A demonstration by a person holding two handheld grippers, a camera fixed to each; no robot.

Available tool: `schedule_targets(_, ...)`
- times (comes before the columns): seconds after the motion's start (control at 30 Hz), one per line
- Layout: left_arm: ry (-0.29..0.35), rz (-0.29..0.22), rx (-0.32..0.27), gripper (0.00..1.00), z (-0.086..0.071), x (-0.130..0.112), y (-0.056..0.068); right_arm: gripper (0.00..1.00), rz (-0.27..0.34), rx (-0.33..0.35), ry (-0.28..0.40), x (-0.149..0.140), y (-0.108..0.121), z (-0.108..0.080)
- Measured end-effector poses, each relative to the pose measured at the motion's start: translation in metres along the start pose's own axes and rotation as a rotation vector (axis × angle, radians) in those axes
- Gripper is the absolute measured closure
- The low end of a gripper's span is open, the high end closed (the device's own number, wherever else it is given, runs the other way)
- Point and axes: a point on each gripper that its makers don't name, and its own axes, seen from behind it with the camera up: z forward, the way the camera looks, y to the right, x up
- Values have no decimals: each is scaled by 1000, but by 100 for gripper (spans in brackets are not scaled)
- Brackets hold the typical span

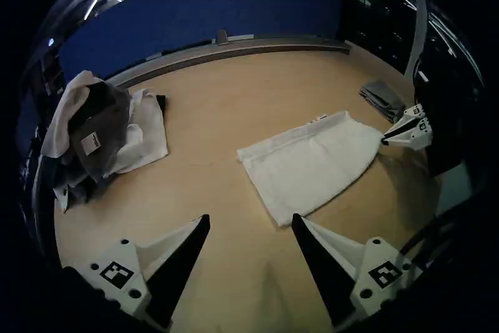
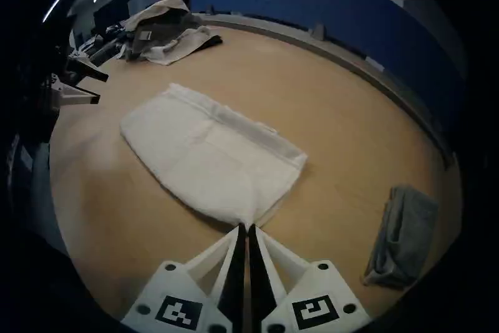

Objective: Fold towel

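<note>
While the right gripper (image 2: 244, 231) is pinching the near corner of the white towel (image 2: 206, 158), its fingers pressed together on the cloth, the left gripper (image 1: 249, 224) is hovering over the bare wooden table (image 1: 237, 96) with its fingers spread wide apart, holding nothing, just short of the towel's edge. The towel is lying folded and flat near the middle of the table. A folded grey cloth (image 2: 405, 233) is sitting well apart from it, and a heap of light and dark cloths (image 1: 103, 130) is lying near the blue partition (image 1: 206, 12).
</note>
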Motion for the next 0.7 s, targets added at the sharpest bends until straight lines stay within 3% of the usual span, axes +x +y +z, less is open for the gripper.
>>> schedule_targets(0.47,14,-14,5,2,-7,3,0,97,-105,13,64,70,-1,3)
schedule_targets(0.7,22,-32,11,2,-12,1,-2,97,-177,46,93,108,-21,12)
